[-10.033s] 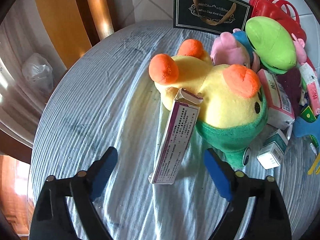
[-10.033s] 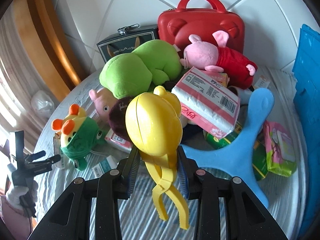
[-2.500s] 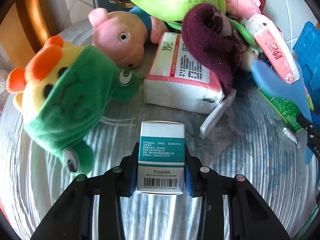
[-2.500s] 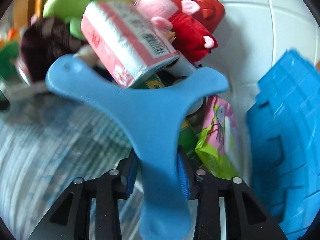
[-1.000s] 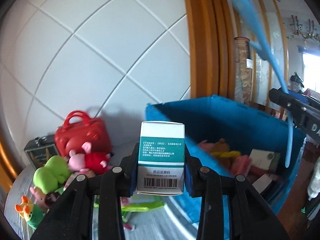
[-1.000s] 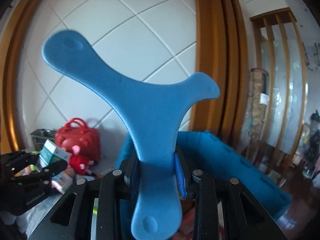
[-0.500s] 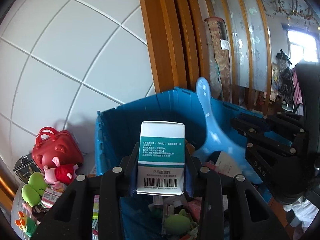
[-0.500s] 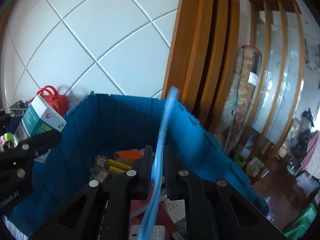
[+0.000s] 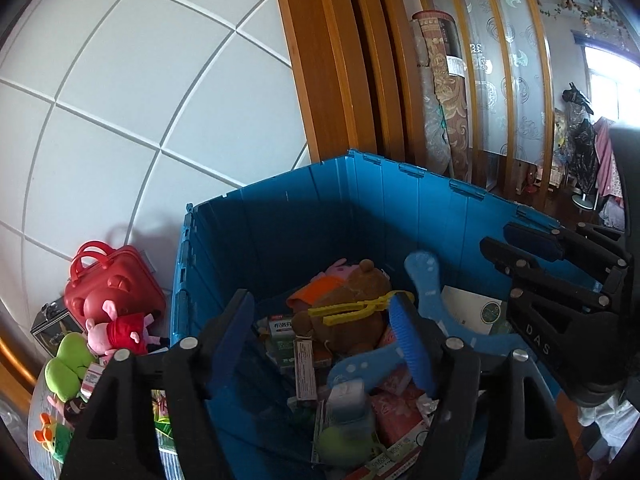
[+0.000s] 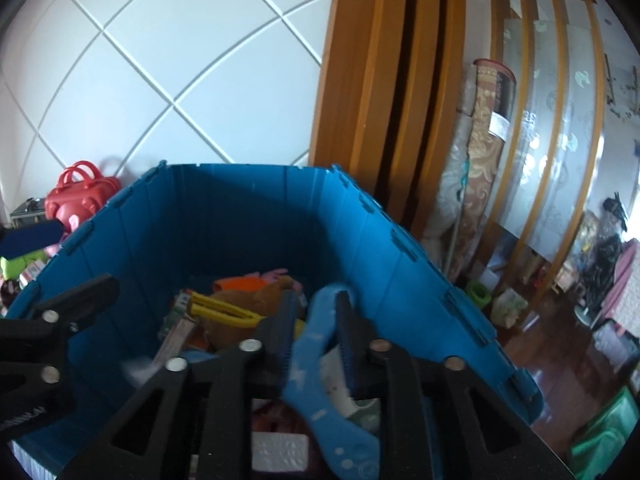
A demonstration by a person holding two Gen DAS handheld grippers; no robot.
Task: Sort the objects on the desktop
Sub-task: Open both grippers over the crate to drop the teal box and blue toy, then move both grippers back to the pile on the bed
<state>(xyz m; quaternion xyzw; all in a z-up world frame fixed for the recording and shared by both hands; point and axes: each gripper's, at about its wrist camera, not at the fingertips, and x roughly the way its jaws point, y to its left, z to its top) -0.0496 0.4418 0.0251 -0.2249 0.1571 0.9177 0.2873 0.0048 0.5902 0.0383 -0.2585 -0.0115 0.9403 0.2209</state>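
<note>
Both grippers hang over the open blue bin (image 9: 280, 216), whose far wall fills the right wrist view (image 10: 224, 208). My left gripper (image 9: 322, 304) is open and its jaws are still opening. The teal-and-white medicine box (image 9: 347, 398) is a blur below them, free of the pads, over the bin's contents. The right gripper (image 10: 316, 304) is opening too. The blue three-armed toy (image 10: 320, 344) shows between its fingers but sags down into the bin. In the left wrist view the toy (image 9: 424, 292) lies on the pile, apart from the right gripper (image 9: 496, 240).
Inside the bin lie a brown bear (image 9: 360, 280), yellow tongs (image 9: 352, 309), boxes and packets. Left of the bin, against the tiled wall, stand a red case (image 9: 112, 292), a pink pig plush (image 9: 116, 332) and a green plush (image 9: 68, 368). A wooden frame and rolled rug (image 9: 440, 92) stand behind.
The left jaws have spread and let go of the medicine box, which drops into the bin. The right jaws have parted and the blue toy has slid down onto the pile.
</note>
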